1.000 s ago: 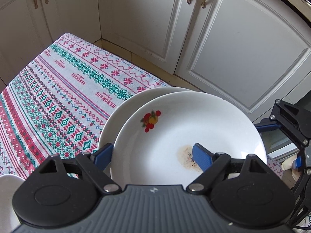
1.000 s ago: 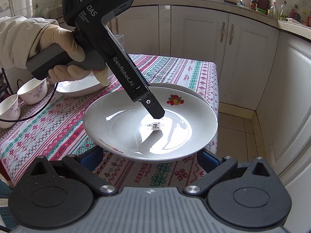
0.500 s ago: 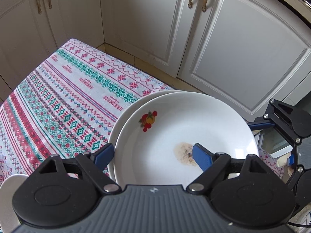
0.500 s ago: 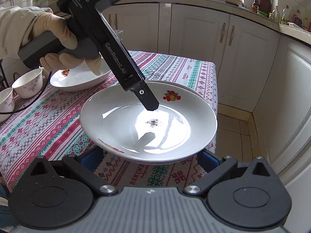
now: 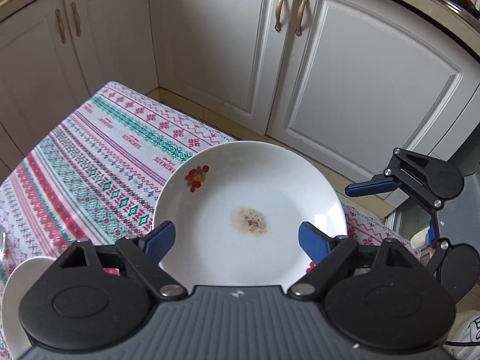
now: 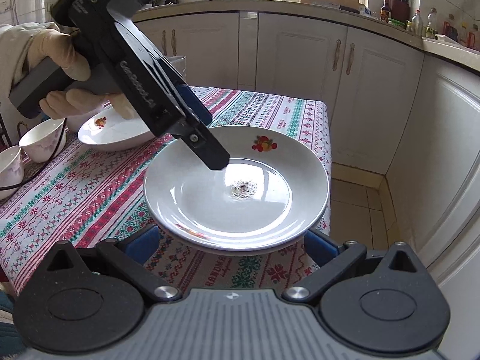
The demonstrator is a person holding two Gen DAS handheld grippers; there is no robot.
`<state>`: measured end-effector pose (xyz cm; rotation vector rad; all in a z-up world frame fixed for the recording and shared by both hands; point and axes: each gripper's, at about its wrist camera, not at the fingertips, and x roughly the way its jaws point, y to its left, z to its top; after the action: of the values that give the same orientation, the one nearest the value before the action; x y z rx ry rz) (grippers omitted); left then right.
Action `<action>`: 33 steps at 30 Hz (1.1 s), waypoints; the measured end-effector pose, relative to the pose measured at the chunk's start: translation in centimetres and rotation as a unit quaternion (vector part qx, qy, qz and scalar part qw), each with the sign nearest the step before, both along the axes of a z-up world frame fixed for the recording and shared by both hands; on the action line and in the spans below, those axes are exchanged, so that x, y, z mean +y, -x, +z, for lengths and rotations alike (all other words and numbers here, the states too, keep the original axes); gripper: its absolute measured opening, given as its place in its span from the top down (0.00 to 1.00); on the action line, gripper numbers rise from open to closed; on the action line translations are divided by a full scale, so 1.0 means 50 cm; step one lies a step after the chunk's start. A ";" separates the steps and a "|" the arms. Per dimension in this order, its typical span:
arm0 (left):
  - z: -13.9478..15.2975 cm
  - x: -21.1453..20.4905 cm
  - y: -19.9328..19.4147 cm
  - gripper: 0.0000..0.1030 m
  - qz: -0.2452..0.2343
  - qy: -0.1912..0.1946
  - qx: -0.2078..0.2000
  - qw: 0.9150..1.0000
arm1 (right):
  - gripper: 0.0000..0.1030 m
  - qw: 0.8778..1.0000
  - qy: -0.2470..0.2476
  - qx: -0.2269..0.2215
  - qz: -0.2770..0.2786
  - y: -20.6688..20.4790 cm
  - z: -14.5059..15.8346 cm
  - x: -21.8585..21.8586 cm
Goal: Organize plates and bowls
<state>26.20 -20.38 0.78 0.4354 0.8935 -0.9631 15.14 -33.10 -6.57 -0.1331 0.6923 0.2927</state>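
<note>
- Hovering over plate [image 5: 249, 210], left gripper [image 5: 235, 238] spread, jaws just been widening, nothing pinched; blue pads clear of the plate.
- Plate sits at the table's [image 6: 90, 186] near right corner on the patterned cloth, brown stain in its middle, fruit print on the rim; looks stacked on another plate, only an under-rim shows.
- Right gripper [image 6: 231, 243] low at the plate's near rim, jaws spread either side, no contact visible.
- Gloved hand [image 6: 60, 69] holds the left gripper.
- Second plate [image 6: 114, 132] and two cups [image 6: 42, 139] at the left edge, well apart.
</note>
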 end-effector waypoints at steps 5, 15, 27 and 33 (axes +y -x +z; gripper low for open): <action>0.027 0.052 0.068 0.11 0.034 0.021 -0.043 0.998 | 0.00 1.000 0.019 -0.010 0.002 0.025 0.008 0.023; 0.008 0.171 0.212 0.07 0.157 0.024 -0.139 0.978 | 0.00 0.999 0.021 -0.029 0.028 0.080 0.028 0.078; -0.107 0.272 0.230 0.07 0.358 0.025 -0.136 0.923 | 0.00 0.997 0.026 -0.027 0.062 0.108 0.041 0.121; -0.141 0.287 0.190 0.07 0.395 0.033 -0.130 0.909 | 0.00 0.996 0.040 -0.016 0.079 0.082 0.048 0.133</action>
<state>16.69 -6.02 -6.27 0.1069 0.6939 -0.1777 11.05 -26.46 -4.18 -0.2694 0.6632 0.4132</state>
